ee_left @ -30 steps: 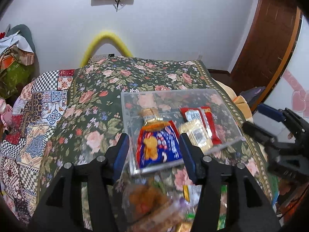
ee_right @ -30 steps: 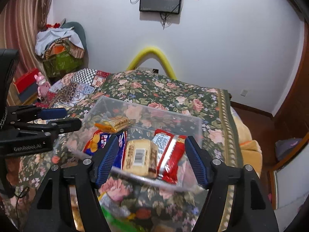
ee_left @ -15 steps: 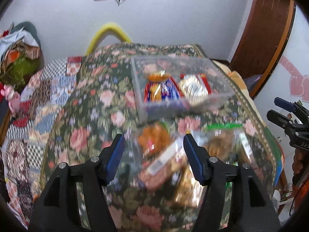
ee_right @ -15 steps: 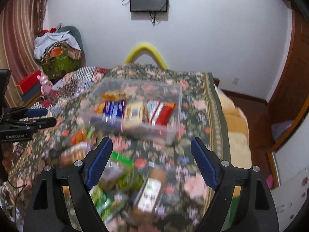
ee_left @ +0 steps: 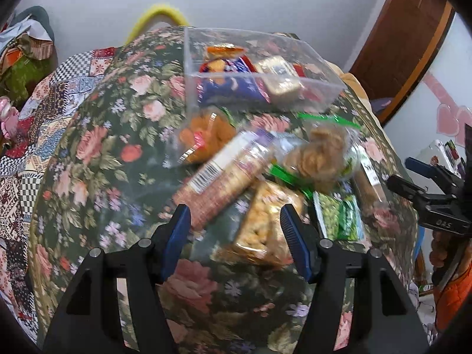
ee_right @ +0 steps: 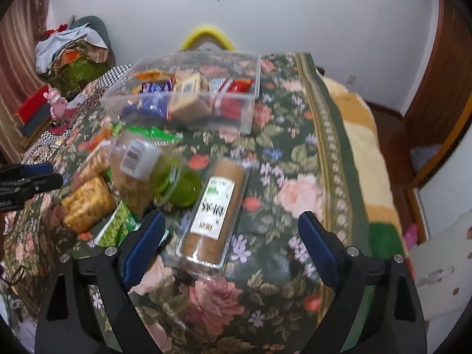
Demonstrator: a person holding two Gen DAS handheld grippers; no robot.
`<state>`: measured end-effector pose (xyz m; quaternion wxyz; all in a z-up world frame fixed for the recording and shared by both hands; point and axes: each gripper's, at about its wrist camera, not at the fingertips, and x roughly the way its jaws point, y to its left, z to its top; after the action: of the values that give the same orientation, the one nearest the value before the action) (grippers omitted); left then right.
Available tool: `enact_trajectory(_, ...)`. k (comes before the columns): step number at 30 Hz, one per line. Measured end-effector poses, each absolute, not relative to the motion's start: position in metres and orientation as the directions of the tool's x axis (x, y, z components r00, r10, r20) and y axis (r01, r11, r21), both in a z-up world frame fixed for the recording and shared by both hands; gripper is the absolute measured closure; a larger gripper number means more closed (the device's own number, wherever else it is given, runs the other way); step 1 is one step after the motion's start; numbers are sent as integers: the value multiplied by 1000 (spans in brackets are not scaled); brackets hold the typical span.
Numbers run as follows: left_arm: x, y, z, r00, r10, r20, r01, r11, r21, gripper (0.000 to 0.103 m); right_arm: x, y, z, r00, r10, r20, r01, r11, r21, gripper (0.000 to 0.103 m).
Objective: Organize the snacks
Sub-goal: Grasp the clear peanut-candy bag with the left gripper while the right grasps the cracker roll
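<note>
Left wrist view: the left gripper (ee_left: 236, 224) hangs over the floral bedspread (ee_left: 97, 147) with its blue pads spread apart and nothing between them. Just ahead of it lies a heap of loose snacks: a long cracker sleeve (ee_left: 224, 177), a clear pack of yellow puffs (ee_left: 265, 230) and a bag of brown cookies (ee_left: 321, 153). Beyond the heap stands the clear plastic box (ee_left: 253, 91), already holding several packets. The right gripper (ee_right: 231, 233), seen from its own camera, is spread wide and empty above a flat tray of brown biscuits (ee_right: 212, 215), which lies to the right of the heap. The pictures are blurred.
</note>
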<state>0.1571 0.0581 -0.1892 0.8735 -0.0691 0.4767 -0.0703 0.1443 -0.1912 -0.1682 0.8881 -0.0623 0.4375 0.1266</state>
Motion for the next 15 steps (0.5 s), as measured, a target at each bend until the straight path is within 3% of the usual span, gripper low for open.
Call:
enact_trajectory(11,159,31,-224,467,-192,-863,80,981,-175,40,169,-187,-196,523,176,-834,-257,966,42,12)
enact_trajectory(15,165,29,-231,463,-201,-863,77,979,-187,40,177,-187,-201,512,195,-836,-250,966,73,21)
